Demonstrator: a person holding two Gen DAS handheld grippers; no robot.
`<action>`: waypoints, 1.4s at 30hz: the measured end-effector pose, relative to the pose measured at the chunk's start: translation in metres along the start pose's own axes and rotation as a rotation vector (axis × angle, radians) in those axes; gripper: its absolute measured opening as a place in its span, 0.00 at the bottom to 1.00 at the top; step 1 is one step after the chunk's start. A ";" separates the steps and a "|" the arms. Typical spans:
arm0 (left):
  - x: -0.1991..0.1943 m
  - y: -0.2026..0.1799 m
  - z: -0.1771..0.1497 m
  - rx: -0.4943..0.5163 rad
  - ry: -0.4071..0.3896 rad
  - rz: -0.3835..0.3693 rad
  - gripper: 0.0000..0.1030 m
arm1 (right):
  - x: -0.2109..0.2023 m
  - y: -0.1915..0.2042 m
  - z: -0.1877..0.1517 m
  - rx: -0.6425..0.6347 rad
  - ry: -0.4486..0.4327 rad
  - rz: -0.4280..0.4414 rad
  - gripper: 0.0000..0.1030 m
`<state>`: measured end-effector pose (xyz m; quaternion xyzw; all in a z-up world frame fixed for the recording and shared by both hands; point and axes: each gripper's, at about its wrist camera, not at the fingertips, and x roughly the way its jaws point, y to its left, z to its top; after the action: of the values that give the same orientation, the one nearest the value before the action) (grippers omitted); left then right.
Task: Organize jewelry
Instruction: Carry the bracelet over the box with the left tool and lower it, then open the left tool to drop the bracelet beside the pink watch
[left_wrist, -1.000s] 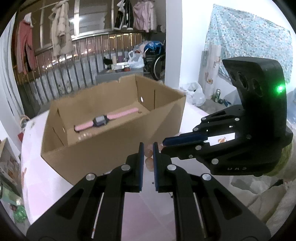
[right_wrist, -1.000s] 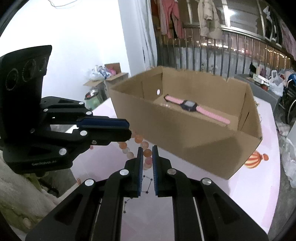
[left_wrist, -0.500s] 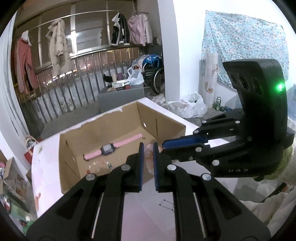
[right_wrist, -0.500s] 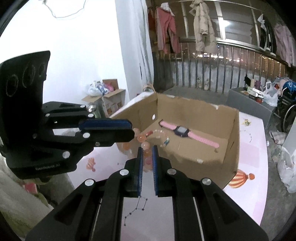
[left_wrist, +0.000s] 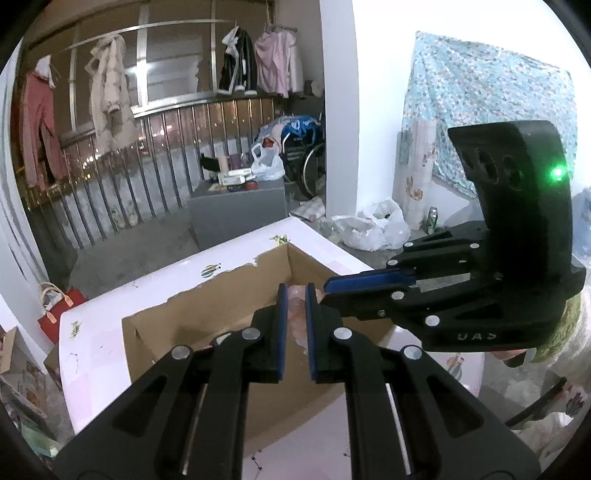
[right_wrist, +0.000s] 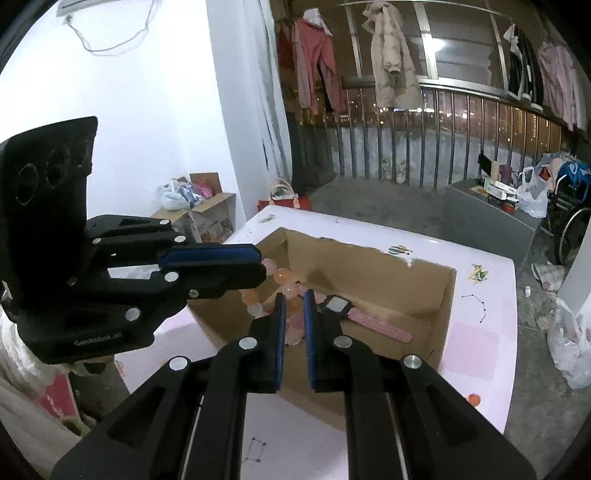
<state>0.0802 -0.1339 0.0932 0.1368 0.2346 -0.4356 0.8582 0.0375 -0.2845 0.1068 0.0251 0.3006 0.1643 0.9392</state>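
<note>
A pink-orange bead bracelet (right_wrist: 284, 295) hangs above the open cardboard box (right_wrist: 439, 310) holding a pink watch (right_wrist: 354, 317).

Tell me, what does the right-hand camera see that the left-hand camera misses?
Only the right wrist view shows the pink watch lying in the cardboard box, and the bead bracelet strung between both grippers. Only the left wrist view shows the floral cloth on the wall. Both show the box, the pink beads, and the left gripper and right gripper shut on the bracelet.
</note>
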 end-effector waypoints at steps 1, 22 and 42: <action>0.007 0.003 0.002 -0.006 0.015 -0.003 0.08 | 0.004 -0.006 0.003 0.008 0.011 0.000 0.10; 0.149 0.064 -0.025 -0.172 0.440 -0.005 0.08 | 0.135 -0.062 0.005 0.146 0.443 -0.001 0.10; 0.058 0.065 -0.024 -0.162 0.272 0.146 0.42 | 0.043 -0.081 -0.005 0.207 0.234 -0.123 0.31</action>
<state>0.1561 -0.1250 0.0450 0.1416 0.3723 -0.3292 0.8561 0.0912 -0.3471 0.0668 0.0841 0.4243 0.0766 0.8984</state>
